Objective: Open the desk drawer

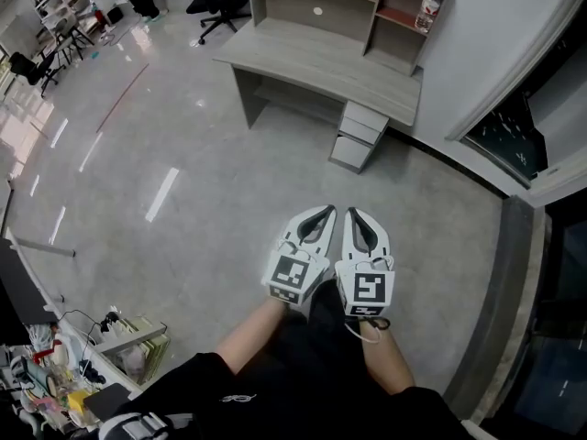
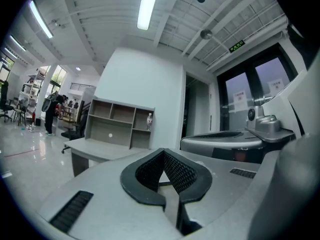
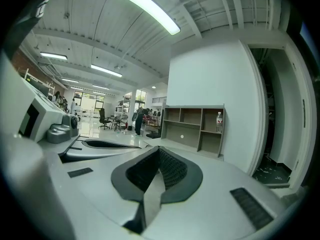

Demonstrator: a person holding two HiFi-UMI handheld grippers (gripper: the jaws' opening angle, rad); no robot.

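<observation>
Status: approach stage, by my judgement, with the drawers not yet touched. My left claw [image 1: 323, 218] and right claw [image 1: 358, 221] are both clenched and empty. They are side by side above the floor [image 1: 183, 181], well apart from the drawers [image 1: 359, 134], which appear shut under the right end of the surface [image 1: 321, 62]. Next I must close in, loosen one claw and take a drawer front. Only the head view shows the drawers. The gripper views show the shelf unit [image 3: 192, 126] and bottle [image 3: 218, 122], but the claw bodies hide the drawers.
</observation>
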